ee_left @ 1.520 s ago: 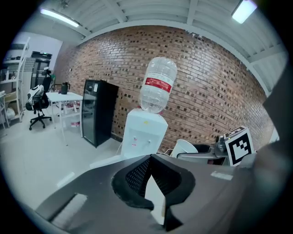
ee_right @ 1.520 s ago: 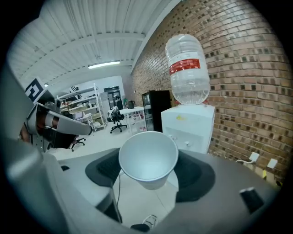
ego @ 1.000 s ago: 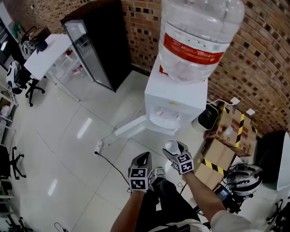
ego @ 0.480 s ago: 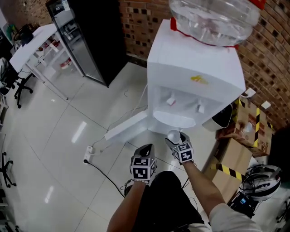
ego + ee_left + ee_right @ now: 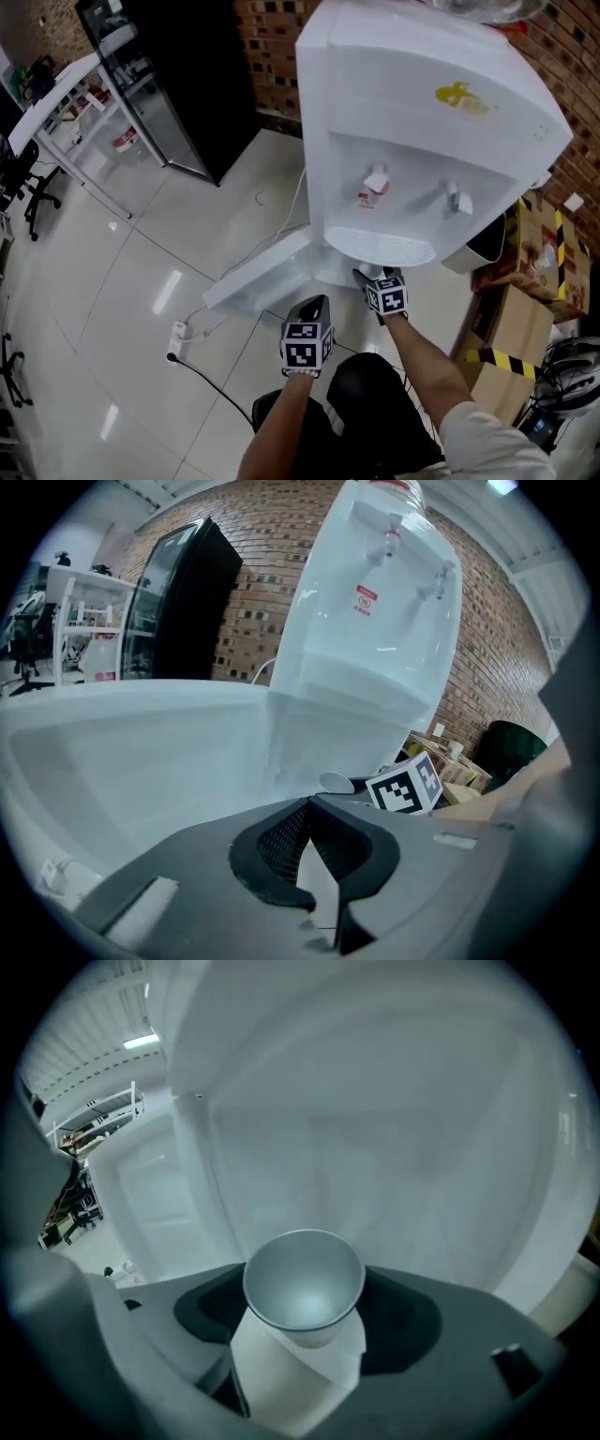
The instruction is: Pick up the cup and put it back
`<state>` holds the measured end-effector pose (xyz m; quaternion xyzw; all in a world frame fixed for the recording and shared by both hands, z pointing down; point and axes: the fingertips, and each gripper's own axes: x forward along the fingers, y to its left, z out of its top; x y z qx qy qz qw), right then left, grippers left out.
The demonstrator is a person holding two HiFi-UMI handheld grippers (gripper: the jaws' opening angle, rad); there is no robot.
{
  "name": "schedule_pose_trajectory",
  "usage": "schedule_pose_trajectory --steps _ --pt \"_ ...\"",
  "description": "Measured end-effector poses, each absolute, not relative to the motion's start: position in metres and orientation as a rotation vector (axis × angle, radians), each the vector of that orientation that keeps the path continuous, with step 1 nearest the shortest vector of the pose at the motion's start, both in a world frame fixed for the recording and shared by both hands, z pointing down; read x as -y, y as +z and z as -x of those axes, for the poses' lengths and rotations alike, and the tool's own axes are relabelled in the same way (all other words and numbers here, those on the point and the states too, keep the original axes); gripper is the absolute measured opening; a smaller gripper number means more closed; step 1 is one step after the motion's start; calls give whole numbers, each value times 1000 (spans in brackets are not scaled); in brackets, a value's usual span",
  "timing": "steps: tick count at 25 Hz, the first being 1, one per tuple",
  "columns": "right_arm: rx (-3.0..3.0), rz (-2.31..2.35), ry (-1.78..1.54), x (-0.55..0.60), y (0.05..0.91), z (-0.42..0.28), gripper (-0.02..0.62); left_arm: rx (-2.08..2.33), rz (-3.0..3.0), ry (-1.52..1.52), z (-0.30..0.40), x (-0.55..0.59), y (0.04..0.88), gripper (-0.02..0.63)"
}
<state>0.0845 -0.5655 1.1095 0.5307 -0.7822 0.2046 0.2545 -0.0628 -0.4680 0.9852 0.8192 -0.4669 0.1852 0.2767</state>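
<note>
A small white paper cup (image 5: 302, 1274) sits upright between the jaws of my right gripper (image 5: 305, 1309), which is shut on it. In the head view this gripper (image 5: 373, 278) is just below the drip tray (image 5: 380, 246) of the white water dispenser (image 5: 422, 103), under the red tap (image 5: 375, 182). The dispenser's front wall (image 5: 375, 1129) fills the right gripper view. My left gripper (image 5: 306, 315) hangs lower and to the left, shut and holding nothing. In the left gripper view the cup's rim (image 5: 335, 782) shows beside the right gripper's marker cube (image 5: 405, 786).
A black glass-door cabinet (image 5: 178, 84) stands at the left against the brick wall. A white power strip (image 5: 178, 336) with its cable lies on the tiled floor. Cardboard boxes (image 5: 525, 309) and a helmet (image 5: 574, 361) are at the right. A white table (image 5: 47, 103) is at the far left.
My right gripper has carried the cup forward, up to the dispenser's drip tray. The view has closed in on the dispenser, and its bottle has left the frame. The left gripper follows slightly.
</note>
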Motion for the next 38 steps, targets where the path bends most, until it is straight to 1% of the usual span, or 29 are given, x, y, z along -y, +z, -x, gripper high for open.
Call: schedule_pose_trajectory --steps 4,10,20,22,23,24,25,26,27,30,34,35,36,37,38 --pt "2101 -1471 562 585 1141 -87 362 1265 -2205 477 65 472 1000 0" --pt "2104 -1516 588 608 1165 -89 362 1288 -2180 471 74 468 1019 0" --pt "2078 -1502 590 618 1184 -90 373 1347 -2132 450 101 464 1022 0" --pt "2073 -1495 605 618 1187 -91 381 1355 -2130 442 104 464 1021 0" --pt "2068 -1491 614 618 1189 -91 410 1357 -2130 439 104 464 1021 0" --pt "2064 -1488 620 617 1190 -92 415 1358 -2130 437 105 464 1021 0" --pt "2059 -1487 622 616 1191 -92 446 1358 -2129 435 105 464 1022 0" --pt "2052 -1488 620 615 1191 -92 447 1357 -2129 432 105 464 1022 0" --pt "2046 -1488 615 613 1191 -92 464 1357 -2128 428 106 465 1021 0" --pt "2046 -1482 590 605 1180 -89 468 1374 -2112 408 109 468 1015 0" --pt "2031 -1470 599 558 1132 -88 468 1437 -2078 430 118 463 983 0" --pt "2034 -1445 599 541 1117 -85 457 1441 -2070 436 120 460 971 0" --pt "2042 -1409 590 524 1100 -80 361 1441 -2065 438 122 457 956 0" --pt "2051 -1366 573 507 1082 -74 242 1443 -2060 441 124 455 939 0" --pt "2060 -1322 552 491 1064 -68 161 1449 -2052 448 127 453 922 0"
